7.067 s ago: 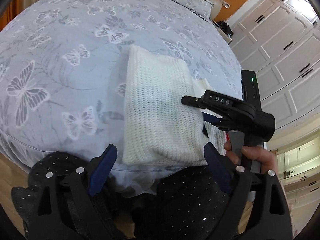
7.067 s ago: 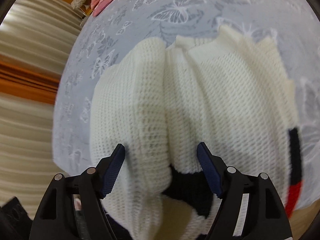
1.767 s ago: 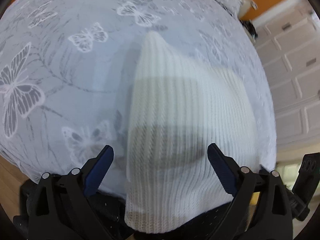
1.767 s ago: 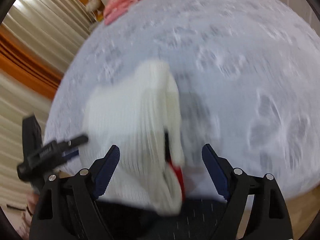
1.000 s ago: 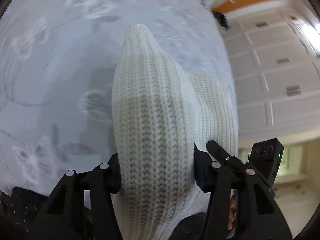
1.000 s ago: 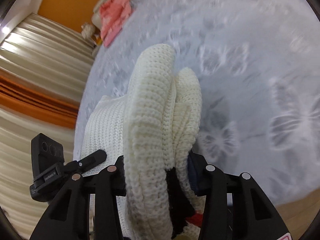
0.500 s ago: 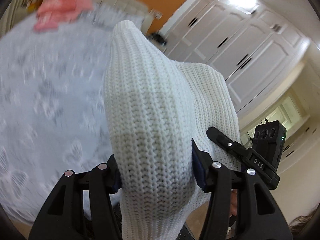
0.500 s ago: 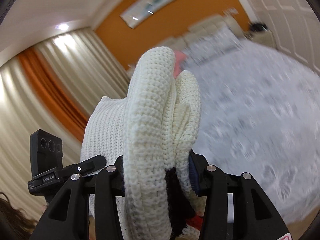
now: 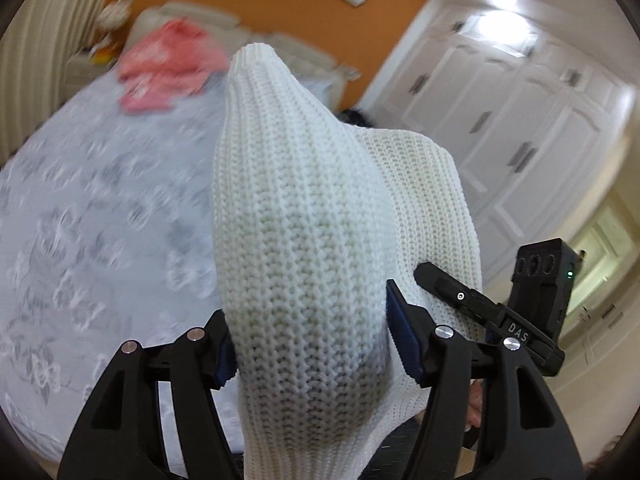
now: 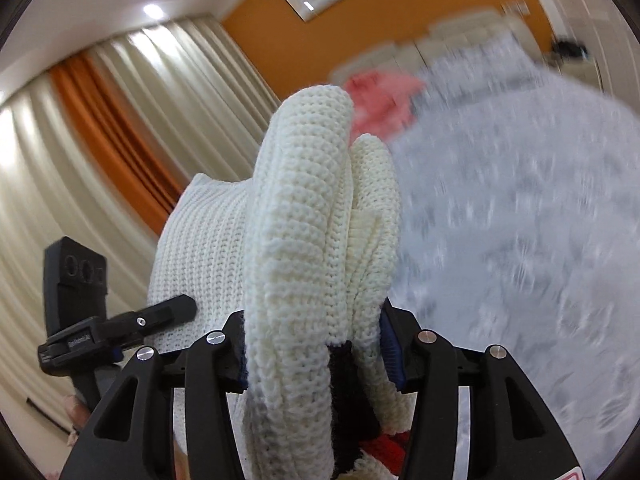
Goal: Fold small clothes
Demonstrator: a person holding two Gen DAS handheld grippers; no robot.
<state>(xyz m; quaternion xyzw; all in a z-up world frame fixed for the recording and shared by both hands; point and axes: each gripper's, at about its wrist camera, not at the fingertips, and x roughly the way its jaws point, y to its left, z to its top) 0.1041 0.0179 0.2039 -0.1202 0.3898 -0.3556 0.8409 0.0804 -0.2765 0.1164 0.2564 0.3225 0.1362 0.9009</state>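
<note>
A folded white knit sweater (image 9: pixel 296 216) is held up in the air between both grippers. My left gripper (image 9: pixel 312 344) is shut on one thick folded end of it. My right gripper (image 10: pixel 316 344) is shut on the other end (image 10: pixel 308 216), where black and red knit parts (image 10: pixel 352 392) show between the jaws. The right gripper also shows in the left wrist view (image 9: pixel 492 320), and the left gripper shows in the right wrist view (image 10: pixel 120 324). The sweater hides most of what lies straight ahead.
A bed with a grey butterfly-print cover (image 9: pixel 92 208) lies below and ahead. Pink clothes (image 9: pixel 168 64) lie near the headboard. White wardrobe doors (image 9: pixel 520 128) stand at the right; beige and orange curtains (image 10: pixel 112 152) at the left.
Both grippers closed on the sweater's ends about a second ago and have lifted it off the bed, tilting upward so the walls and ceiling come into view.
</note>
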